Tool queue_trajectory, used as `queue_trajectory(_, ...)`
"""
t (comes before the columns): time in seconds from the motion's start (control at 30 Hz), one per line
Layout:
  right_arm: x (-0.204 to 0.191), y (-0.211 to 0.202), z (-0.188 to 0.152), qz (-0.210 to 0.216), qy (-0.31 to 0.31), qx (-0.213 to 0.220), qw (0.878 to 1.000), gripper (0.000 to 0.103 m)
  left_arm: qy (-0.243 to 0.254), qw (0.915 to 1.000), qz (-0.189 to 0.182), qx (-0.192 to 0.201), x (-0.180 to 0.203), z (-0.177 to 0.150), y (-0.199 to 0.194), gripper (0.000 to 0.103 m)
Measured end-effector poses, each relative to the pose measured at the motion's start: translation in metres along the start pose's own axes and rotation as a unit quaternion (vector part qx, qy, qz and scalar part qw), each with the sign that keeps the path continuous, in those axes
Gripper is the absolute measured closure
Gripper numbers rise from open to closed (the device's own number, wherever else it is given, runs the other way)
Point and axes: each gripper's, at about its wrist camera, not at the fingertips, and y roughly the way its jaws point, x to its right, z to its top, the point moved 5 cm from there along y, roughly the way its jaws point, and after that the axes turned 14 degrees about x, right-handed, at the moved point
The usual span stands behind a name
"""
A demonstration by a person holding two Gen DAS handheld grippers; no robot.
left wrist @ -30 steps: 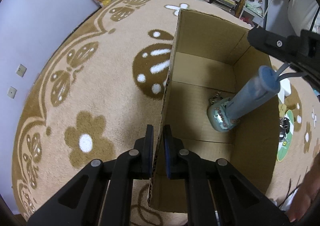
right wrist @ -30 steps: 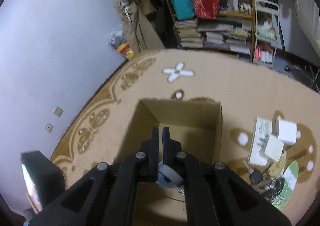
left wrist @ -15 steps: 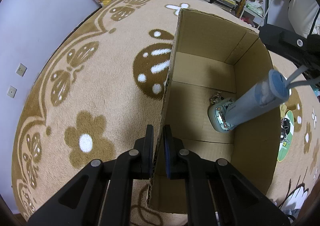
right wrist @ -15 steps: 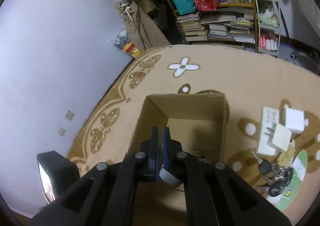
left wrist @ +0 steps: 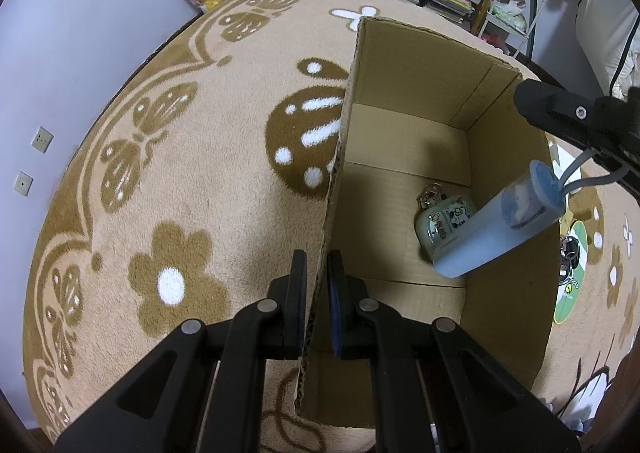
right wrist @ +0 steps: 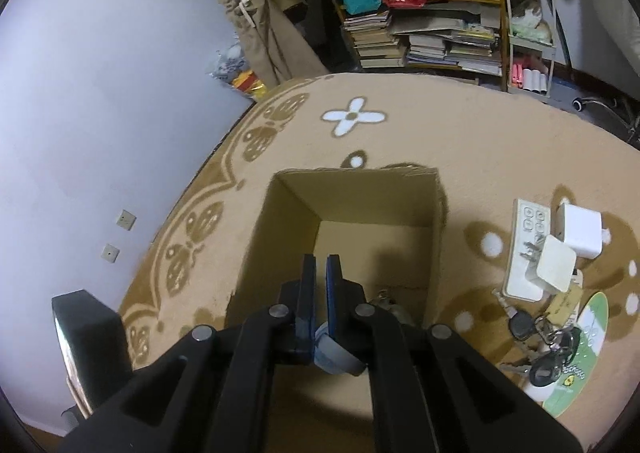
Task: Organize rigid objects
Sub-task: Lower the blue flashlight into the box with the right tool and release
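Observation:
An open cardboard box (left wrist: pixel 404 65) stands on the patterned carpet, and my left gripper (left wrist: pixel 317 273) is shut on its left wall. Above the box's right side, my right gripper (left wrist: pixel 532 103) is shut on the grey strap (left wrist: pixel 580 181) of a pale blue cylindrical bottle (left wrist: pixel 488 229), which hangs tilted into the box. In the right wrist view the bottle's top (right wrist: pixel 336 353) shows just under the shut fingers of the right gripper (right wrist: pixel 320 273), over the box (right wrist: pixel 360 193). A small teal cartoon-print case (left wrist: pixel 440 221) with a keyring lies on the box floor beside the bottle's lower end.
On the carpet right of the box lie a white power strip (right wrist: pixel 524 249), two white chargers (right wrist: pixel 580 229), a bunch of keys (right wrist: pixel 540 337) and a round green mat (right wrist: pixel 584 345). Bookshelves (right wrist: pixel 420 41) and a white cart (right wrist: pixel 528 21) line the far wall. A dark box (right wrist: pixel 88 333) stands left.
The bottle has swung a little on its strap: its top moved right and it now hangs more tilted over the teal case. The left gripper and the box have not moved.

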Motion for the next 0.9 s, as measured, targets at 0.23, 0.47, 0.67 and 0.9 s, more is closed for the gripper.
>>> queue_trajectory(0.23,0.012,0.002,0.007,-0.026,-0.016,-0.002,1.0,0.08,0.0,1.0,0.0,0.0,0.0,0.0,0.0,0.094)
queue_trajectory(0.47,0.014,0.0,0.011,-0.021,-0.009,0.004,1.0,0.048,0.0,1.0,0.0,0.0,0.0,0.0,0.0,0.094)
queue_trajectory(0.67,0.012,-0.003,0.01,-0.004,-0.014,-0.004,1.0,0.043,0.0,1.0,0.0,0.0,0.0,0.0,0.0,0.094)
queue_trajectory(0.9,0.009,-0.002,0.005,0.008,-0.023,-0.04,0.999,0.038,-0.002,1.0,-0.001,0.0,0.0,0.001,0.0,0.094)
